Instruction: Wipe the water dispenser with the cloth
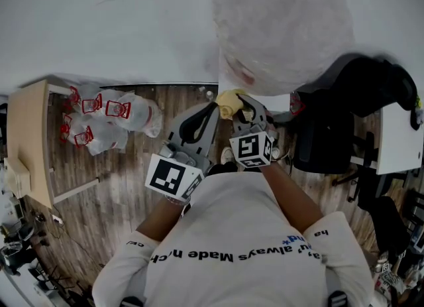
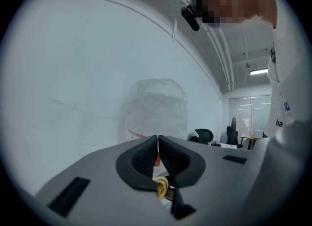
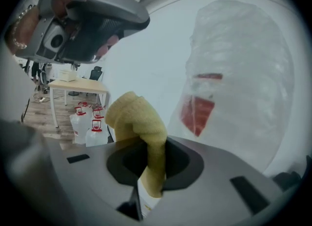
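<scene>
cloth gripped, dispenser not yet touched

r gripper [image 3: 155, 164] jaws are clamped on the yellow cloth [image 3: 139, 122]; one fold is pinched between the pads, the rest bunches up above the tips, and a short tail hangs below; l gripper [image 2: 157, 148] jaws are pressed together, pads meeting, nothing held; the scrap of yellow under them looks to be the cloth in the other gripper, not its own load

the water dispenser [image 3: 241, 69] stands just ahead and to the right of the bunched cloth in the right gripper view; its upper part is wrapped in cloudy, crinkled plastic w/ a red patch showing through; a strip of white wall shows between cloth and wrap, so i judge them near but apart; in the head view the cloth sits right at the lower edge of the wrapped bulk, and contact can't be confirmed there

step in hand, as i read it: bringing the cloth up to the dispenser; wiping itself not begun; the next move calls for pushing the bunched end fwd and to the right till it lies flat on the surface, then stroking w/ even pressure; the wrap looks slack, so the cloth may drag or ruck it; the l gripper is free and could steady the unit

further out: clear jugs [image 1: 109, 117] w/ red labels on the wood floor beside a pale table [image 1: 30, 133]; a black office chair [image 1: 344, 110] to the person's right
</scene>
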